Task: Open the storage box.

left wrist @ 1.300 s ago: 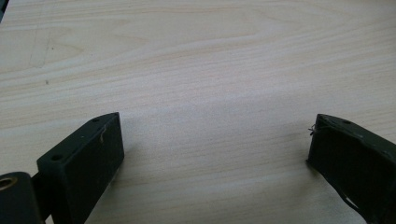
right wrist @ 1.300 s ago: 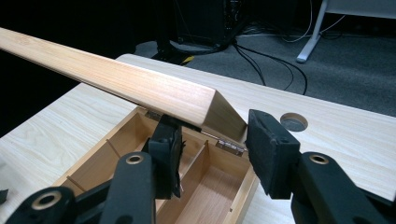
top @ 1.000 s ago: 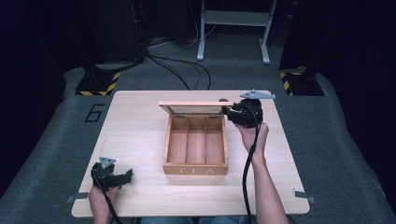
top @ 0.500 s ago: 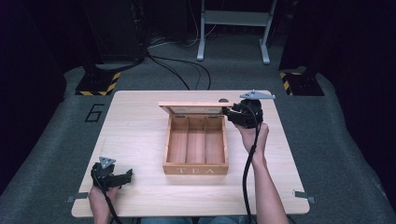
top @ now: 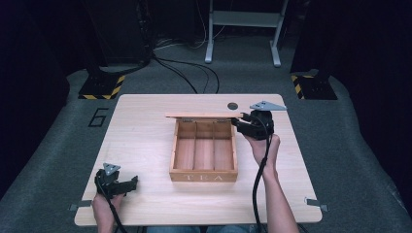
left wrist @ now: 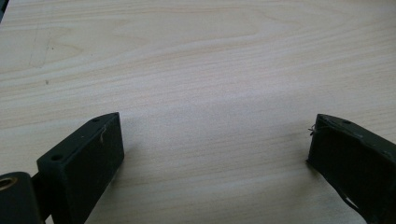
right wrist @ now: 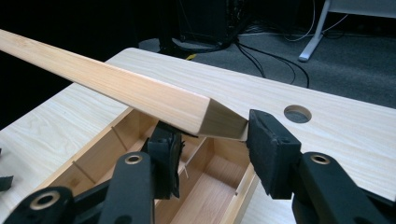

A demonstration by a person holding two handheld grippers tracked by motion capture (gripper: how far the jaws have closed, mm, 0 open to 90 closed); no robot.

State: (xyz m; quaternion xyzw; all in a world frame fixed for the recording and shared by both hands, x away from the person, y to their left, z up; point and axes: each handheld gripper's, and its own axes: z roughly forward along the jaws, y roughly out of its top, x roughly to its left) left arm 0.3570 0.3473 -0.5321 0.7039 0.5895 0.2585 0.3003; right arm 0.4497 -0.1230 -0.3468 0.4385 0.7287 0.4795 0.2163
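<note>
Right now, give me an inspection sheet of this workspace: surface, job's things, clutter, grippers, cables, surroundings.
Surface: light wooden table, with a round hole near the far edge.
Job's things: wooden tea box, three empty compartments; lid raised.
Clutter: nothing seen.
Grippers: right gripper has its jaws on either side of the lid's corner; left gripper open over bare table near the front left corner.
Cables: one trails from each gripper; more lie on the floor beyond.
Surroundings: grey carpet, stand bases with hazard stripes, a metal frame.
</note>
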